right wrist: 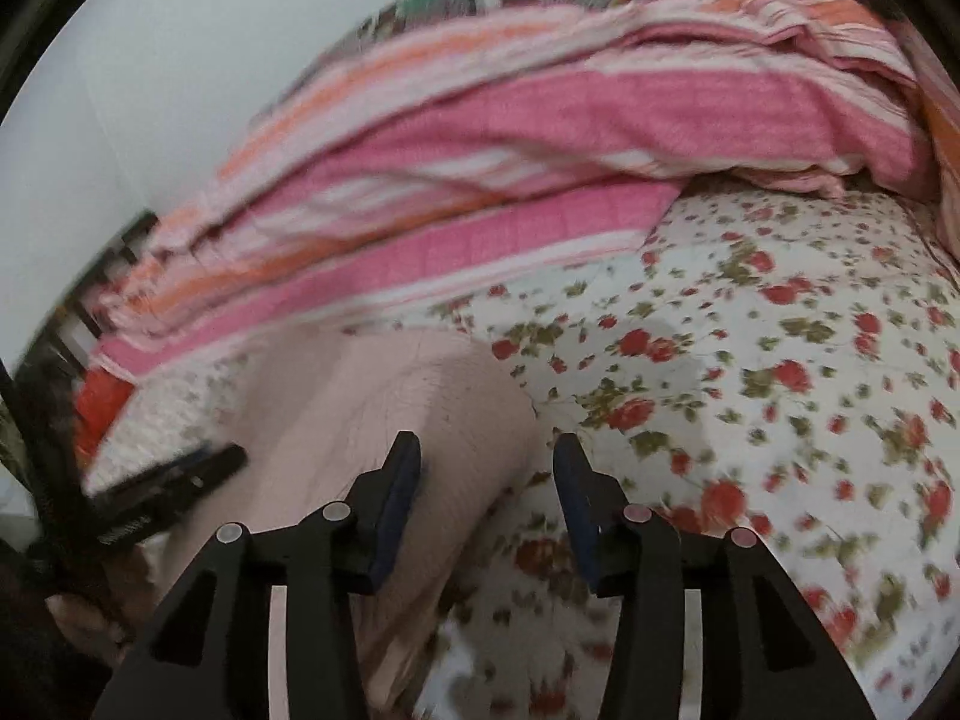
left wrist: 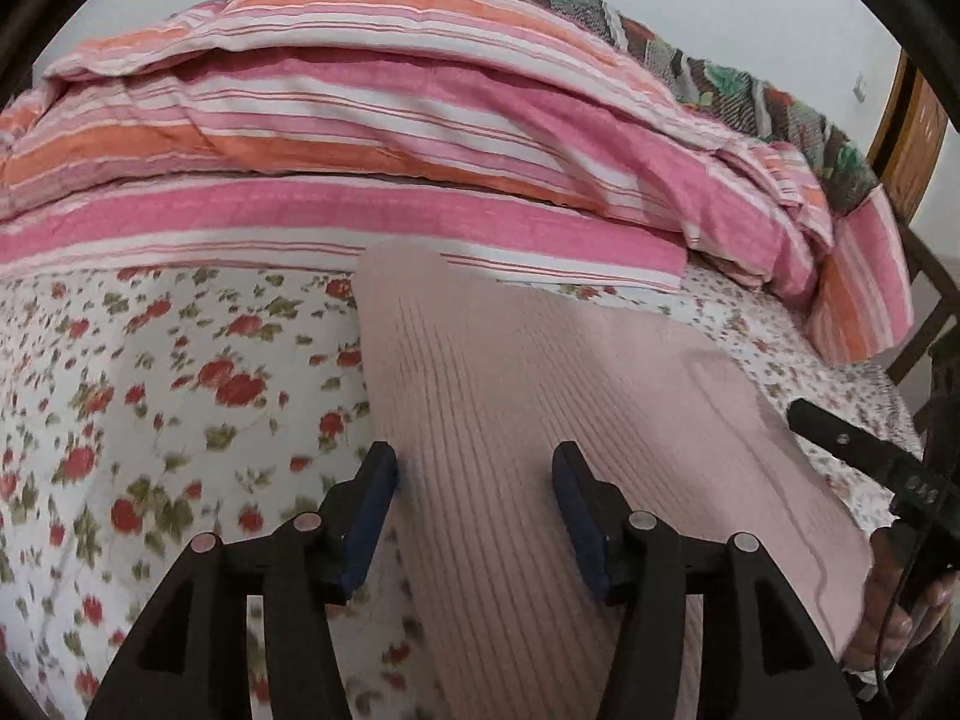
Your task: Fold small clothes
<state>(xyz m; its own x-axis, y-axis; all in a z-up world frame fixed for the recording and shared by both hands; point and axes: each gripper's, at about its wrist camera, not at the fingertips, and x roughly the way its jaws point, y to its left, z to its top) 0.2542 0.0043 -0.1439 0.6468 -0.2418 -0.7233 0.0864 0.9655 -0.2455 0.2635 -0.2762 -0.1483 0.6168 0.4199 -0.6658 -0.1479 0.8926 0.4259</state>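
Note:
A pale pink ribbed knit garment [left wrist: 540, 396] lies flat on the floral bedsheet [left wrist: 150, 390]. My left gripper [left wrist: 474, 465] is open and empty, its jaws straddling the garment's left part just above it. In the right wrist view the same garment [right wrist: 384, 396] lies at the lower left. My right gripper [right wrist: 486, 459] is open and empty over the garment's right edge. The right gripper also shows in the left wrist view [left wrist: 852, 444] at the garment's right side, and the left gripper in the right wrist view [right wrist: 174, 480] at the left.
A pink, orange and white striped quilt [left wrist: 390, 120] is heaped along the back of the bed, with a patterned blanket [left wrist: 690, 60] behind it. A wooden chair [left wrist: 918, 120] stands at the far right. The floral sheet [right wrist: 780, 360] spreads to the right.

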